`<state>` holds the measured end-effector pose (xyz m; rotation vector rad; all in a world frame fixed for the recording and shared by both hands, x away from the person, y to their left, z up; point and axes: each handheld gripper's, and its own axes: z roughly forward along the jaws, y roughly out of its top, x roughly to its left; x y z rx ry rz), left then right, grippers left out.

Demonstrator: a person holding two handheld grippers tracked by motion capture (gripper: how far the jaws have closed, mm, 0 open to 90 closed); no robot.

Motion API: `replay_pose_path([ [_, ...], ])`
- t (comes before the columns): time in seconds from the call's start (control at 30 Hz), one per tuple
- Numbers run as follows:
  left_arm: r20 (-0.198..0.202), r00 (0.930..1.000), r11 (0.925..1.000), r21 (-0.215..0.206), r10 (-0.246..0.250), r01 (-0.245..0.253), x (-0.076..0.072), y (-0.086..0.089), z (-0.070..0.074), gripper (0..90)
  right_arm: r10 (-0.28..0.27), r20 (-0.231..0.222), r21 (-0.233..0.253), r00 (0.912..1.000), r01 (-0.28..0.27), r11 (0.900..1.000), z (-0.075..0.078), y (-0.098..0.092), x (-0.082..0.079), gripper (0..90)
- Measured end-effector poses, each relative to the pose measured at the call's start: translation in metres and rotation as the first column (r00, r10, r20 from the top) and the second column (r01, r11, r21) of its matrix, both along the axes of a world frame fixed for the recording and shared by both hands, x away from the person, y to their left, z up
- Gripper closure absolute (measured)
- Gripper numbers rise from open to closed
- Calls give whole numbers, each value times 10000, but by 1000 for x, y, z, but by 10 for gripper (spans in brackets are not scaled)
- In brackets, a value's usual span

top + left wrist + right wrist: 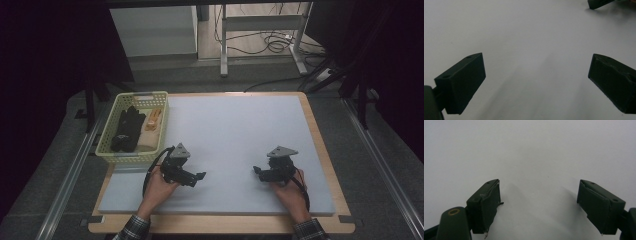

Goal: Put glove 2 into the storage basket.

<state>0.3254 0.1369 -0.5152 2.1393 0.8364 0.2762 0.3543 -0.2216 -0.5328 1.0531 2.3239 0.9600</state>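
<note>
My left gripper (200, 176) rests low over the pale mat (235, 135), near its front left, pointing right. In the left gripper view its jaws stand wide apart with bare mat between them, so the left gripper (536, 75) is open. My right gripper (257, 171) sits near the front right of the mat, pointing left toward the other. The right gripper (537, 197) is open too, with nothing between its jaws. A tip of the right gripper (599, 3) shows at the top right of the left gripper view.
A yellow perforated basket (116, 151) stands at the mat's left edge, holding dark gloves (127, 130) and an orange and tan item (152, 122). The mat lies on a wooden board (320, 145). Table legs and cables are beyond the far edge.
</note>
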Motion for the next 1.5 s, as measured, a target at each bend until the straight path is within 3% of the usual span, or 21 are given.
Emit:
replay_pose_path([
  [0.37,-197,9998,9999,160,-20,23,-3,3,-15,14,3,-6,3,10000,-3,10000,0,0,0,186],
  [0.87,-428,9991,9975,705,-62,92,-4,2,-32,12,3,-9,4,10000,-3,10000,0,0,0,187],
  [1.17,-283,9996,9949,1004,-77,105,-6,-1,-33,0,0,19,-12,10000,0,10000,0,0,0,187],
  [1.5,-242,9997,9951,985,-67,91,-6,-1,-34,0,1,3,-4,10000,-1,10000,0,0,0,187],
])
